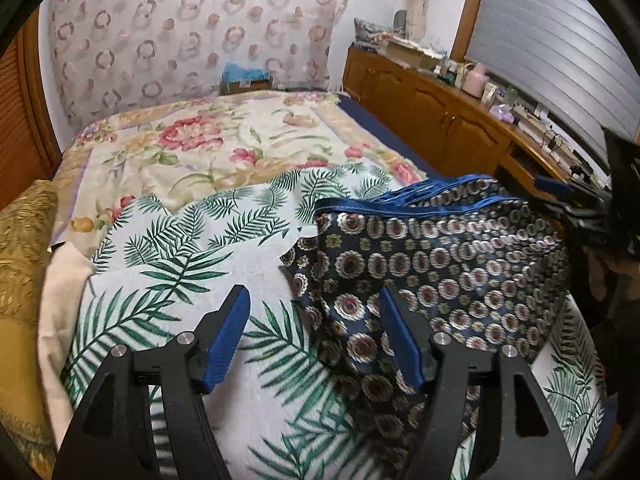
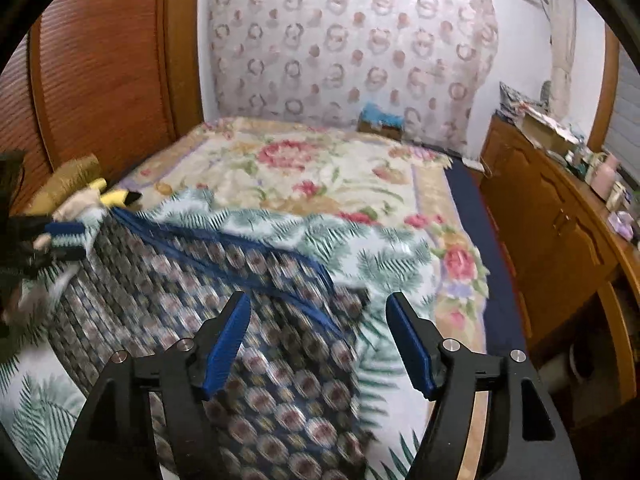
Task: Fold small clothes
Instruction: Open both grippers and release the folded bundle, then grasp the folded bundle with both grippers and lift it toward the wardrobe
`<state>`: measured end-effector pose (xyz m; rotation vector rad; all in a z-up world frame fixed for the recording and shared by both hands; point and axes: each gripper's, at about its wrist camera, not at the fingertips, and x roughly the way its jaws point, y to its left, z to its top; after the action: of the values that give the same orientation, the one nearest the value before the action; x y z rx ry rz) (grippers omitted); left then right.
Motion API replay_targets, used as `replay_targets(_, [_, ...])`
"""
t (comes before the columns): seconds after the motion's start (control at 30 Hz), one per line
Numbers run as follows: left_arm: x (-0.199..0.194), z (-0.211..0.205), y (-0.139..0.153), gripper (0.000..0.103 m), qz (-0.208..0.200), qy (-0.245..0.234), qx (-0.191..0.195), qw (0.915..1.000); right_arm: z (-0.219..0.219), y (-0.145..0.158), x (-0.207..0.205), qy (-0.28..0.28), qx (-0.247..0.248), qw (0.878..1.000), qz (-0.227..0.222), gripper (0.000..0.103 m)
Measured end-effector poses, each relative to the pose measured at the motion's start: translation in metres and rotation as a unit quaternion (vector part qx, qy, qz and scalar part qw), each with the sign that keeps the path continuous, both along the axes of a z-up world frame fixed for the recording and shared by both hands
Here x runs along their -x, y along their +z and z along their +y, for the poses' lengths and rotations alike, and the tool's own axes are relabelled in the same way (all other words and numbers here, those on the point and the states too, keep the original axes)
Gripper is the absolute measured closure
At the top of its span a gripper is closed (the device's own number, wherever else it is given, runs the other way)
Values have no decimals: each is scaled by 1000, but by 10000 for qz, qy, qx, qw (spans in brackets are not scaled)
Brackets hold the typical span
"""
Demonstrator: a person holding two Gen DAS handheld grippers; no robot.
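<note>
A small navy garment with round medallion print and a blue waistband lies bunched on a palm-leaf cloth spread over the bed. My left gripper is open just above the garment's left edge. Its right finger is over the fabric and its left finger is over the leaf cloth; neither pad presses on anything. My right gripper is open over the garment, which is blurred here. The fabric runs under its left finger, unpinched. Each gripper shows at the other view's edge: right gripper, left gripper.
A floral bedspread covers the bed beyond the leaf cloth. A gold pillow lies at the left, with a yellow and black item near it. A wooden cabinet with clutter on top lines the right side. A box stands at the far end.
</note>
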<state>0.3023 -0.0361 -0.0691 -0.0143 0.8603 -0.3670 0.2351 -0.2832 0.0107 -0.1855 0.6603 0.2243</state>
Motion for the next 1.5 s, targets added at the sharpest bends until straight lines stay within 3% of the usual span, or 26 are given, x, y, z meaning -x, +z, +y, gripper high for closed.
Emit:
replay_targets(0.13, [-12, -3, -9, 35, 74, -13, -61, 10000, -14, -20, -1, -206, -74, 9991, 367, 31])
replay_targets(0.3, [-23, -4, -17, 35, 217, -20, -9, 9998, -25, -31, -10, -224, -563, 9958, 689, 31])
replay_targets(0.5, [-29, -5, -24, 35, 314, -82, 150, 9994, -24, -37, -22, 110, -837, 9917, 967, 31])
replay_targets(0.6, [-30, -8, -24, 35, 265, -139, 116, 9995, -26, -32, -27, 266, -726, 9928, 918, 31])
replay_targets(0.7, [-32, -9, -25, 38, 195, -182, 136, 9996, -25, -33, -33, 459, -496, 9939, 874, 41])
replay_targets(0.77, [-32, -11, -25, 50, 144, -216, 121, 9996, -24, -31, -33, 575, -554, 9928, 898, 59])
replay_targets(0.8, [-32, -11, -25, 56, 149, -224, 150, 9995, -23, -31, -31, 627, -564, 9924, 899, 62])
replay_targets(0.83, [-32, -12, -25, 69, 180, -244, 196, 9993, -24, -31, -30, 648, -527, 9926, 884, 66])
replay_targets(0.87, [-31, -12, -25, 75, 198, -275, 238, 9991, -25, -30, -29, 666, -510, 9927, 864, 77])
replay_targets(0.93, [-28, -15, -23, 87, 141, -374, 219, 9990, -23, -30, -26, 705, -460, 9931, 820, 88])
replay_targets(1.03, [-21, -19, -18, 95, 29, -390, 158, 9991, -16, -26, -15, 717, -228, 9953, 615, 92])
replay_targets(1.3, [20, -18, 28, 97, -619, -433, 279, 9968, -23, 8, 26, 648, -459, 9968, 0, 93])
replay_targets(1.5, [63, -2, 66, 97, -1301, -371, 425, 9899, -14, 39, 65, 682, -452, 9946, -633, 93])
